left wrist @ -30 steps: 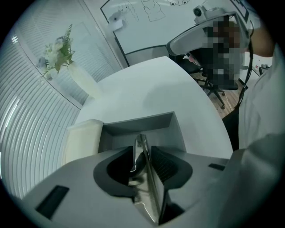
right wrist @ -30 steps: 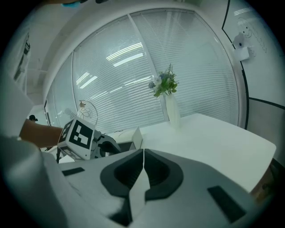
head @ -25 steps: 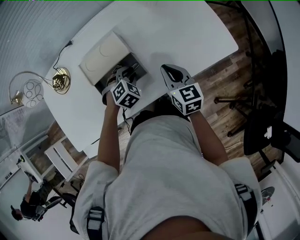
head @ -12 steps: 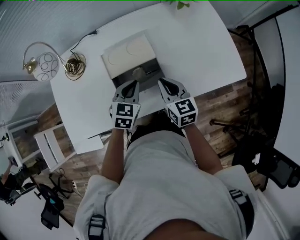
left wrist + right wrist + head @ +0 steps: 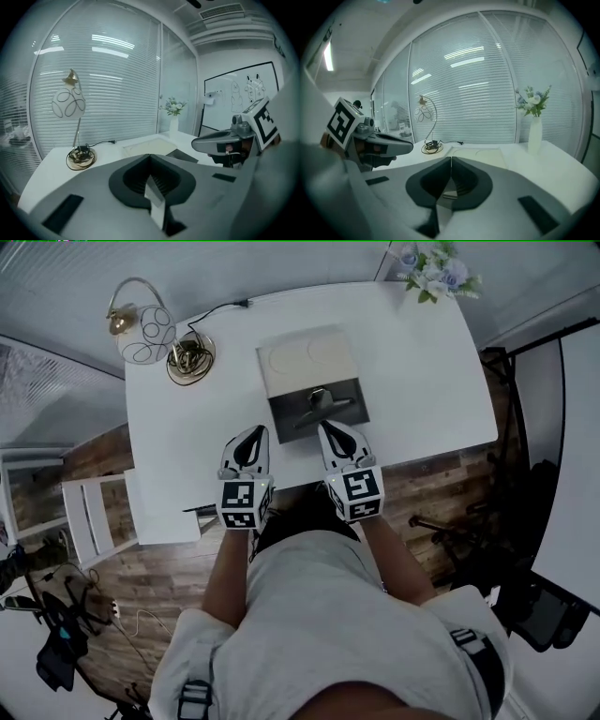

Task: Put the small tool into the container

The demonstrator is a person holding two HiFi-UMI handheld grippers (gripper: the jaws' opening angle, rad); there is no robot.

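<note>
Left tool (image 5: 251, 437) and right tool (image 5: 330, 430): clenched, empty, side by side at the near edge of the smooth white surface (image 5: 422, 362). Just beyond their tips is a dark grey rectangular container (image 5: 349, 420), with the small metallic implement (image 5: 322, 399) lying inside, apart from both. Behind it is a beige panel (image 5: 305, 354) with two round impressions. Farthest are a brass lamp (image 5: 150, 332) and flowers (image 5: 433, 268).

L gripper (image 5: 251, 433) fingers just closed together, empty; R gripper (image 5: 330, 429) fingers together too, side by side.
</note>
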